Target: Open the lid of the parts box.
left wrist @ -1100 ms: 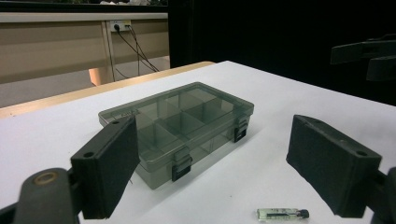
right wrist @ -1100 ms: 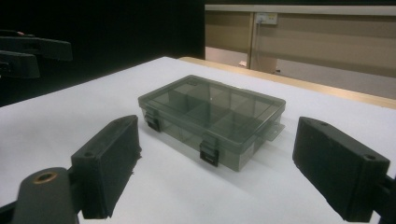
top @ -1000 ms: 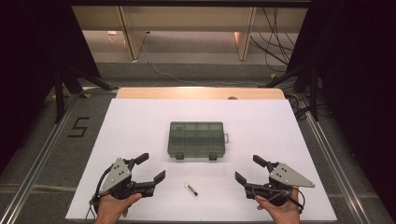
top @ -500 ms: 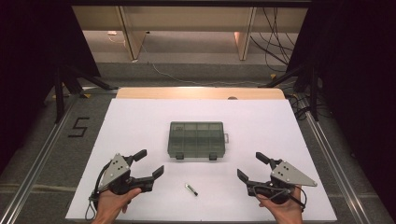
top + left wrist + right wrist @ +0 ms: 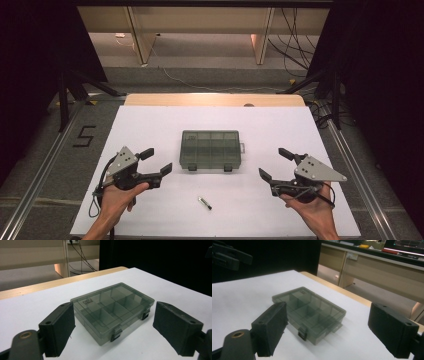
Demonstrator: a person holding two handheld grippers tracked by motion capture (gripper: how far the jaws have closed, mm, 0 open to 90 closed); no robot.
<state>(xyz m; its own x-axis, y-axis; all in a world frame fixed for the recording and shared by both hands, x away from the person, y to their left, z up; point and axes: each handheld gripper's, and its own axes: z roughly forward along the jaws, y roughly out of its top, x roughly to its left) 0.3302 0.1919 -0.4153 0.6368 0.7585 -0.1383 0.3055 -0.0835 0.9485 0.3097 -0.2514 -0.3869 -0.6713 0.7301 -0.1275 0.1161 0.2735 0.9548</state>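
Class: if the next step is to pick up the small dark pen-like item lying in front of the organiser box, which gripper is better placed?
Probably the left gripper: the small item lies nearer it than the right gripper. Both have open jaws.

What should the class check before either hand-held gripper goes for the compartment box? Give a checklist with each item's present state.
1. Left hand-held gripper open, holding nothing: ok.
2. Right hand-held gripper open, holding nothing: ok.
3. Compartment box lid closed and lying flat: ok.
4. Front latches fastened: cannot tell.
5. Small dark item lies apart from the box, nearer the person: ok.
6. Box compartments empty: cannot tell.
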